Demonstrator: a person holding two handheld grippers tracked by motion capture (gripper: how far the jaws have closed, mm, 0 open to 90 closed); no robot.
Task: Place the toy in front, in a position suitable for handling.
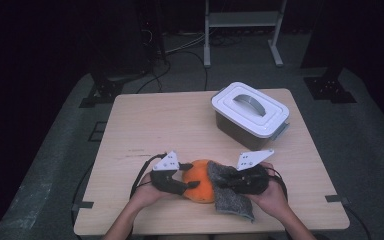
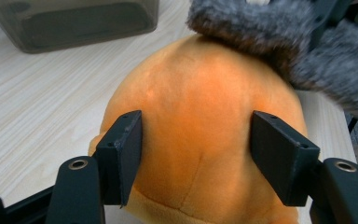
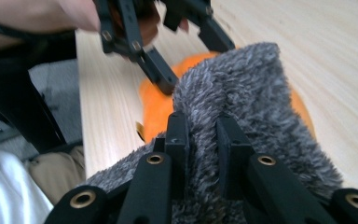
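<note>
High view: orange plush toy [image 1: 200,184] is lying at the bench's [image 1: 150,125] six o'clock edge, lidded box [image 1: 250,114] at two o'clock; left gripper view: left gripper [image 2: 196,154] is clamping the plush; right gripper view: right gripper [image 3: 200,140] is pinching grey fleece cloth [image 3: 247,93]; advisably, keep the plush steady while draping.

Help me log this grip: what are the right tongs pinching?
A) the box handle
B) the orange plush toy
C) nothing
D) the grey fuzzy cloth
D: in the right gripper view the right tongs close on a fold of the grey fuzzy cloth, which drapes over the orange plush toy.
</note>
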